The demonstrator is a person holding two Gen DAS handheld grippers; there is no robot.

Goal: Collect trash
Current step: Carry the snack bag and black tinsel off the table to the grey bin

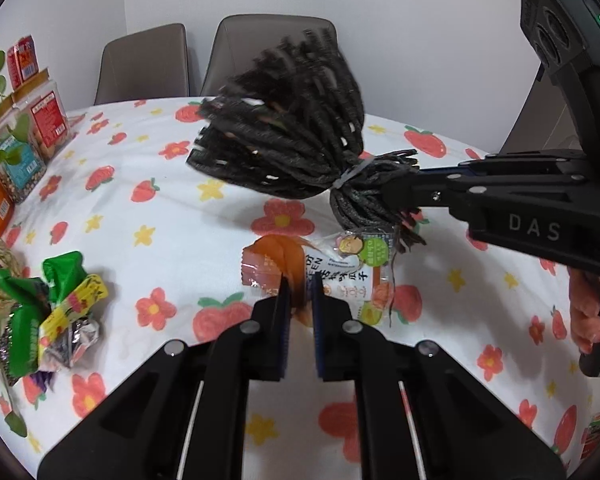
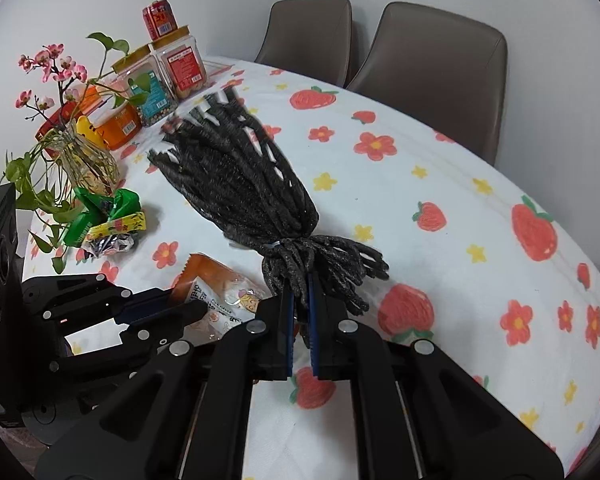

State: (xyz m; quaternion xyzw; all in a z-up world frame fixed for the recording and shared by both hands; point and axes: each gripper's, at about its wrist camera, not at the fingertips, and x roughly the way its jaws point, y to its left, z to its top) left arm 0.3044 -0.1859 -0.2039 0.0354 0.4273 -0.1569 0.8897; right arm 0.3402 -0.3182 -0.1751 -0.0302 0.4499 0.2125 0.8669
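Right gripper (image 2: 300,312) reaches in level from the right side of the table, jaws clamped on the short tied end of a dark yarn mop head (image 2: 244,184). The long strands fan out ahead of it, lifted off the tablecloth (image 2: 440,208).

Left gripper (image 1: 299,300) points forward and down, jaws pinched on the orange edge of a snack wrapper (image 1: 340,268). The wrapper lies on the tablecloth directly below the mop head's tied end.

Left of the mop head: a heap of crumpled green, yellow and foil wrappers (image 2: 108,224), then a glass vase (image 2: 86,160) with leafy stems and pink blossoms. Behind the vase, plastic snack jars (image 2: 180,68) and a red can (image 2: 160,20). 2 brown chairs (image 2: 432,76) stand at the far edge, beyond the mop head.
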